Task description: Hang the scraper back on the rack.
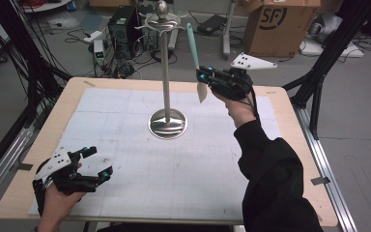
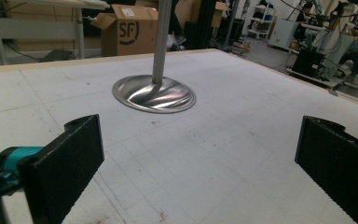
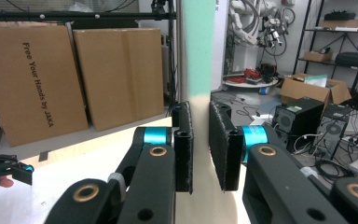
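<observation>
— Left tongs [image 1: 96, 163] rest wide, holding nothing, well before the steel stand [image 1: 166, 72].
— Right tongs [image 1: 204, 76] pinch the spatula [image 1: 195, 60] just beside its pole; raise the handle end toward a hook [image 1: 178, 25] slowly.

Even, soft overhead light falls on your surface [image 1: 125, 145], bright enough to wash the white mat pale, with faint shadows. Glare streaks the chrome stand base [image 2: 154, 94] in the left gripper view. In the right gripper view, the spatula [image 3: 198, 56] before your lens blurs to flat colour. All three pictures are grainy and slightly soft.
</observation>
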`<action>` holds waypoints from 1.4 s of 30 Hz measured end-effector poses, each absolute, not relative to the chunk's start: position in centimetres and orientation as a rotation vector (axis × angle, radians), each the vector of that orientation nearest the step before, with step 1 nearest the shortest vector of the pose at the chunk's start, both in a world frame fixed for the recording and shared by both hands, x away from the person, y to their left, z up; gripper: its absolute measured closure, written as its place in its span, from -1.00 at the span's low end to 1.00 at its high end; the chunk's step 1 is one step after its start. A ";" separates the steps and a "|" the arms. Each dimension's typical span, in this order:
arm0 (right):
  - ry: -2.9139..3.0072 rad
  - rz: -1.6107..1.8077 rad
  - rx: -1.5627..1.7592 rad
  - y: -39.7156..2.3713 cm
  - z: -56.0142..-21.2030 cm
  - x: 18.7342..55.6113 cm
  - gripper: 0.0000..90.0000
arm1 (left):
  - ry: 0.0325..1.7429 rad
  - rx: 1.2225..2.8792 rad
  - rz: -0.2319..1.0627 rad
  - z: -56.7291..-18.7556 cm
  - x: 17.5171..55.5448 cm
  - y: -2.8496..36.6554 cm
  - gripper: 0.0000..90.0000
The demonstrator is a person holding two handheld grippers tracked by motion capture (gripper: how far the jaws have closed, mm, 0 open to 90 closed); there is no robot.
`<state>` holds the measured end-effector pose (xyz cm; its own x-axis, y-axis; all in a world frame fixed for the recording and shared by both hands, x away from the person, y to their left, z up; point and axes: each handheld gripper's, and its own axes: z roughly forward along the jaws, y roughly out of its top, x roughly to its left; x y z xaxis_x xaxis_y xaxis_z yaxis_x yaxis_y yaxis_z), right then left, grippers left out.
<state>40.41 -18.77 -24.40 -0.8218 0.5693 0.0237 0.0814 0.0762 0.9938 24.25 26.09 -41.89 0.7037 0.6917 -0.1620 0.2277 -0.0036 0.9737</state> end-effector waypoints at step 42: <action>2.015 1.789 0.646 -17.2 -25.3 41.3 0.79 | 0.783 1.557 0.439 -41.8 23.9 26.5 -0.96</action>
